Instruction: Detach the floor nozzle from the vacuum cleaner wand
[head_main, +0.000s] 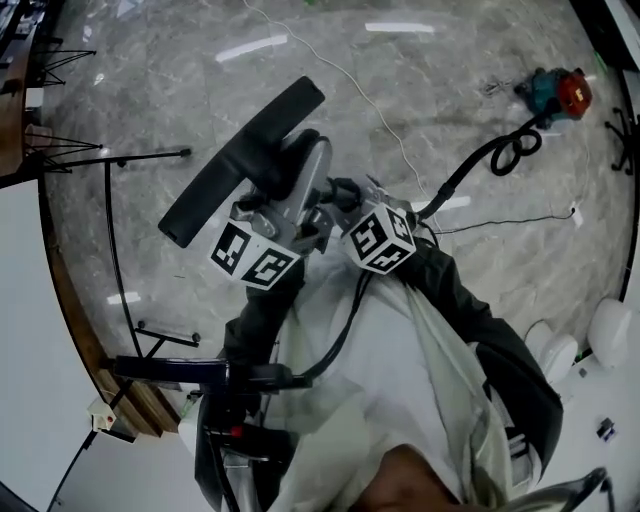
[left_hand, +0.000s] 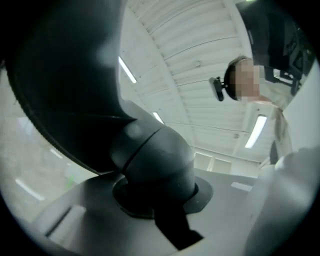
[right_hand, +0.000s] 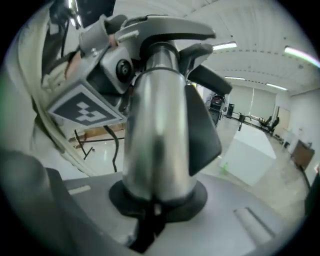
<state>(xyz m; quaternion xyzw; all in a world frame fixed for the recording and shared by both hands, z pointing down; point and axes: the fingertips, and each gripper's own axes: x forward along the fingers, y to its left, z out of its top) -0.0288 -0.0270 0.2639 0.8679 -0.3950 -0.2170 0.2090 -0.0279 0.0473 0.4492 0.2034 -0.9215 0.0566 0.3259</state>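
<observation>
Clamping the floor nozzle (left_hand: 150, 160), left gripper (left_hand: 160, 212) fingers hold tight — right gripper (right_hand: 152, 212) fingers clasp the wand (right_hand: 155, 130).

I take this for a large open indoor hall, closer to a lab or showroom than a home. A polished grey marble-look floor (head_main: 180, 90) spreads wide and mirrors long lamps. Overhead is a white ribbed panel ceiling (left_hand: 200, 75) with bright strip lights (left_hand: 256, 131). A thin white cable (head_main: 345, 72) trails over the floor and black metal stands (head_main: 150, 155) line one side. A teal and red machine (head_main: 558, 92) with a black hose (head_main: 465, 172) sits far off, and I can see a big white block (right_hand: 250, 152).
</observation>
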